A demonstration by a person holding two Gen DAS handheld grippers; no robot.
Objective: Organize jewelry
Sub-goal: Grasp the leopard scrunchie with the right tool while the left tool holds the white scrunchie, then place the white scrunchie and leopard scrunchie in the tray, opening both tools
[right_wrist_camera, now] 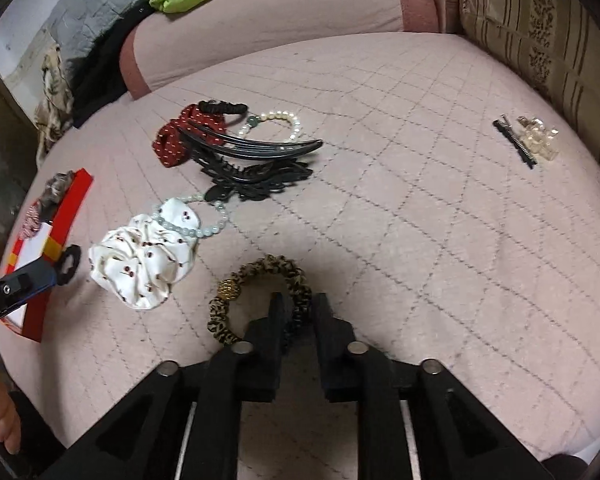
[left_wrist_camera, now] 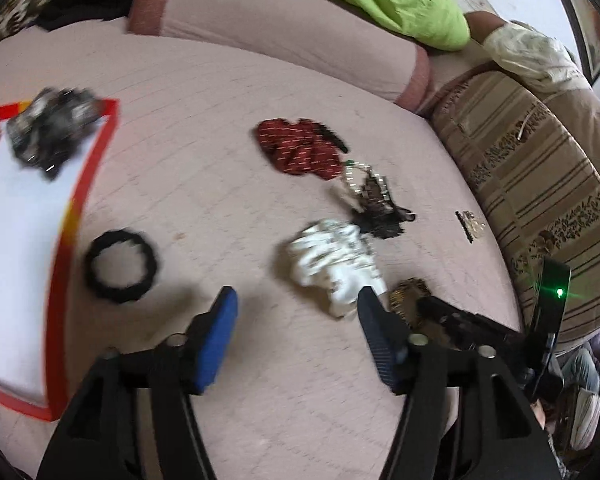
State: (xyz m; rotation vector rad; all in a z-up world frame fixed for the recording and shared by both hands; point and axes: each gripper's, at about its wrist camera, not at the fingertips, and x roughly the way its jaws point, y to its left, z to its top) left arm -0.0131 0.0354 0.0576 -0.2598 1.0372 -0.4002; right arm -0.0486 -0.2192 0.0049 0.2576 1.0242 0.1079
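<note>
Left hand-held gripper [left_wrist_camera: 296,304] hangs released and empty above the bed [left_wrist_camera: 220,160], the black hair tie [left_wrist_camera: 121,266] lying just outside the red-edged box [left_wrist_camera: 80,200], so a careless sweep could knock it further off. In the right view, the right hand-held gripper [right_wrist_camera: 298,308] straddles the leopard scrunchie [right_wrist_camera: 260,300] with jaws narrow; I cannot tell whether they pinch, and a shallow bite could let it slip.

Left wrist view smeared by motion blur throughout. Red-edged tray [left_wrist_camera: 82,184] cut off at left edge. Leopard scrunchie [right_wrist_camera: 260,300] partly hidden behind right gripper's [right_wrist_camera: 298,306] fingers.
</note>
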